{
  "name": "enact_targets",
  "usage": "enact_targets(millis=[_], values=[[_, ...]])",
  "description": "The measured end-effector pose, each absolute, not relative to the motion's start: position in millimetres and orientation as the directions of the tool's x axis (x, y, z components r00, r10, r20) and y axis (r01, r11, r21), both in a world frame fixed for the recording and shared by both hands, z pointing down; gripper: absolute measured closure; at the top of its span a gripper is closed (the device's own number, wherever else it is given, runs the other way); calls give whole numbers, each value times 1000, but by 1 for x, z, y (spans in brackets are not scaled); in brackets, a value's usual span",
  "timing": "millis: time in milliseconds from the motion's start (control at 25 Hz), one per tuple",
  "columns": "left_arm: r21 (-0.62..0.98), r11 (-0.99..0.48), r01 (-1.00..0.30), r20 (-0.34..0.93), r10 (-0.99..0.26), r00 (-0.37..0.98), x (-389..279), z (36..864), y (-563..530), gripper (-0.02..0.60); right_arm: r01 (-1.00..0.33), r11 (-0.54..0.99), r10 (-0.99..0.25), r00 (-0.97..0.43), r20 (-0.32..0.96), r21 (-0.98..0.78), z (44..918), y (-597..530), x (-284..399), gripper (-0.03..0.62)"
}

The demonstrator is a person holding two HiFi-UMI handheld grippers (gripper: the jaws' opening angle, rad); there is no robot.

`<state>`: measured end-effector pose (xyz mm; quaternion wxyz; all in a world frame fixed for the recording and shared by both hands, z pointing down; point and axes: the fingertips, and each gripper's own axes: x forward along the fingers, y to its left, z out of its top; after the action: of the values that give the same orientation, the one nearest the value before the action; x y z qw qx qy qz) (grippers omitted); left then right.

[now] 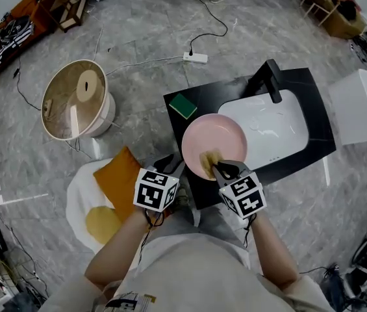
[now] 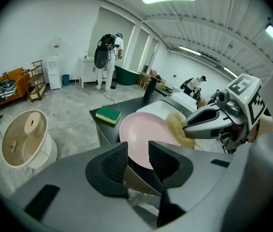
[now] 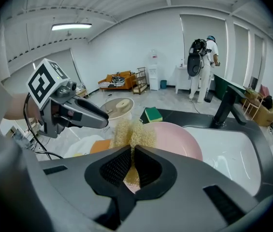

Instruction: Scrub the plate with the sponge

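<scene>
A pink plate (image 1: pixel 213 142) lies on the black counter (image 1: pixel 189 187), partly over the white sink (image 1: pixel 280 132). My right gripper (image 1: pixel 216 168) is shut on a yellow fibrous scrub sponge (image 1: pixel 209 160), which rests on the plate's near part. In the right gripper view the sponge (image 3: pixel 133 133) sticks out past the closed jaws, over the plate (image 3: pixel 175 139). My left gripper (image 1: pixel 172 166) hovers at the plate's near-left rim with its jaws open. In the left gripper view (image 2: pixel 137 151) the plate (image 2: pixel 143 132) shows through the gap, unpressed. A green sponge (image 1: pixel 183 105) lies on the counter's far-left corner.
A black faucet (image 1: pixel 271 80) stands behind the sink. A round beige tub with a wooden lid (image 1: pixel 76 99) sits on the floor to the left, a white box (image 1: pixel 362 106) to the right. An orange cushion (image 1: pixel 118 177) lies on a white seat. A power strip (image 1: pixel 196 58) and cables cross the floor.
</scene>
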<state>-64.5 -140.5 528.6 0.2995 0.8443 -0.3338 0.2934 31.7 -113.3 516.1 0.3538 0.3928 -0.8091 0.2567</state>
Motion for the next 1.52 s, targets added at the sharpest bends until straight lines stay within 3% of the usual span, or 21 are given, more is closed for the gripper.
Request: enact_targets(millis=[640,1040,1520], values=[[387,-423,-819,789,-307,532,-42,615,-142,446,-704,687,-205,-422,883,-177,611,-104,42,546],[437,-380,-815,800,-252,545,-28,647,-144,459,-662,720,-126,-419,899,-208,639,-106,41,546],[462,-306,-833,795,-275,541,-32,647,-152,499,-564,786,-79,-497,864,-253,646,-150,14,546]])
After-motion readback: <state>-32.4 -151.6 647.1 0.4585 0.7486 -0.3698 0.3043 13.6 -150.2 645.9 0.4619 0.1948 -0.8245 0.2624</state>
